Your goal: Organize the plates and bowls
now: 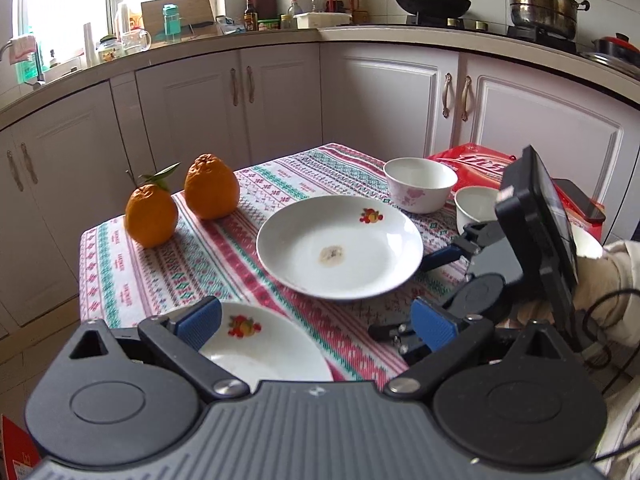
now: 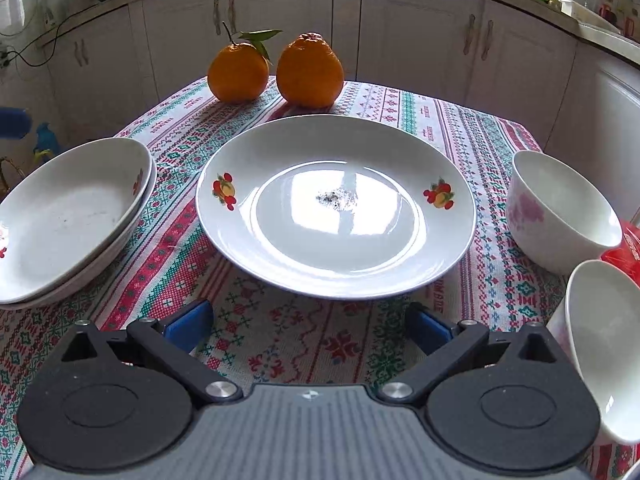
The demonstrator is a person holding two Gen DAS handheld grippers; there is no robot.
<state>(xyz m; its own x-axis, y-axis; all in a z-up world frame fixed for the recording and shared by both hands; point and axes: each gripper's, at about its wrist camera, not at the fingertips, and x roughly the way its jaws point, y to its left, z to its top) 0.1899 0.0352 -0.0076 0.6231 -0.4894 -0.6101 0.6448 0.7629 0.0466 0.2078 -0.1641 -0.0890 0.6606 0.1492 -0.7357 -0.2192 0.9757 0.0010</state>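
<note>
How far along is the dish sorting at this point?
Early to midway. Done: two deep plates sit stacked at the left of the table. In hand: nothing; the right gripper is open just short of the big plate, and the left gripper is open over the stack. Left: that plate, the flowered bowl and the plain bowl are still separate.

In the right wrist view, bare cloth [image 2: 280, 344] lies open at lower centre, before the plate [image 2: 336, 208]. Stacked plates [image 2: 68, 216] crowd the left edge, two bowls [image 2: 560, 212] the right, oranges [image 2: 276, 68] the upper centre.
</note>
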